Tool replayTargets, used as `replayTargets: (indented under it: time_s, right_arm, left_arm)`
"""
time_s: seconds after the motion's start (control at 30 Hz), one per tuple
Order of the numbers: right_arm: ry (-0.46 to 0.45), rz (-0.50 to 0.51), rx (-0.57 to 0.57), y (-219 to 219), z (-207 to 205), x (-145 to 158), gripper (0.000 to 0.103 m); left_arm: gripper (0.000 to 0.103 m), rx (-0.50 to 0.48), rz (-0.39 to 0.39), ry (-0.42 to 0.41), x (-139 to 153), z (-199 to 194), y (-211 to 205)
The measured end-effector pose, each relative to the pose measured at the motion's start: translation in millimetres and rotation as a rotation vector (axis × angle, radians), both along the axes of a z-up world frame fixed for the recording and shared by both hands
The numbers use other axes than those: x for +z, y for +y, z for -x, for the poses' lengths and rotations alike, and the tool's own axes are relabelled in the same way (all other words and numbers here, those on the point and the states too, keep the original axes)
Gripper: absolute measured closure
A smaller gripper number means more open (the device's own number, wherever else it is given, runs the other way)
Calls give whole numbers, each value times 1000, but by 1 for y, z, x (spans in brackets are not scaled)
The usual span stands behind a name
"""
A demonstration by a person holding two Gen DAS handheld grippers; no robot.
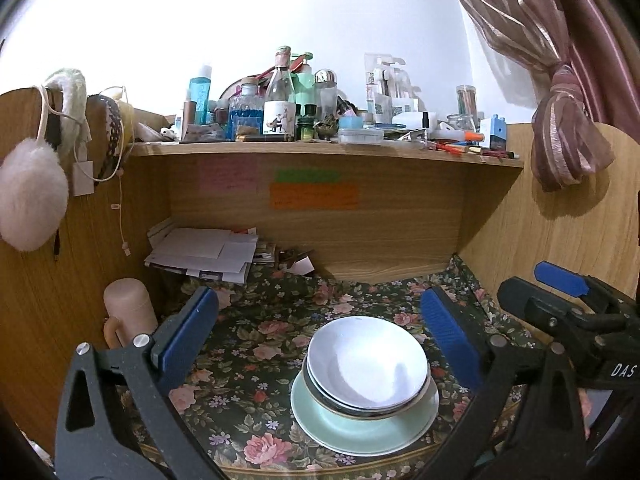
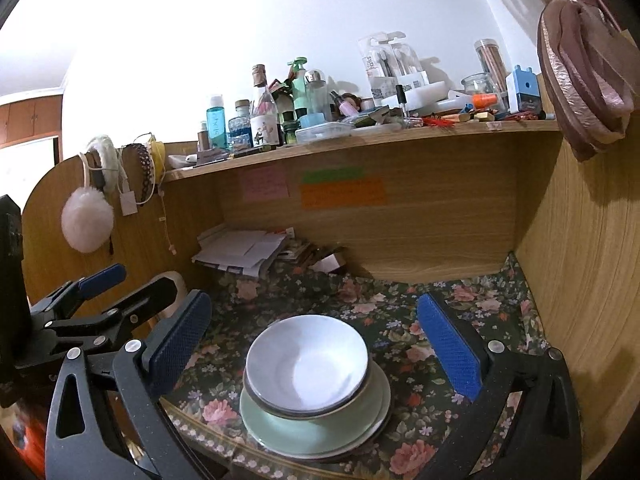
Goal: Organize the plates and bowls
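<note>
White bowls (image 1: 368,364) sit nested, perhaps two, on a pale green plate (image 1: 362,434). Both the left gripper (image 1: 320,334) and right gripper (image 2: 314,340) gape wide, holding nothing.

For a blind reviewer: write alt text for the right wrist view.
A stack of white bowls sits on pale green plates on a floral tablecloth, between the open blue pads of the right tool. Behind it, a wooden shelf is crowded with bottles; the left tool shows at left.

white bowls (image 1: 368,364) nested | on green plates (image 1: 360,428) | upright
</note>
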State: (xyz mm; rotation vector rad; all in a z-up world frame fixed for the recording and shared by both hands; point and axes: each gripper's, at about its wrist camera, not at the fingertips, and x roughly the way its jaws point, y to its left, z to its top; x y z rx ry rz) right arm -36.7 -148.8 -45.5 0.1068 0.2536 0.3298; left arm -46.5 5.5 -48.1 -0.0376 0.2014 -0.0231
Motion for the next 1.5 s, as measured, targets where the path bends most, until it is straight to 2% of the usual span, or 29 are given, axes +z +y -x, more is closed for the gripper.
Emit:
replayTargets:
  time_s: [1.5]
  right_arm:
    - [-16, -10, 26, 3, 5, 4, 0]
  left_arm:
    - [0, -14, 32, -2, 0, 2, 3]
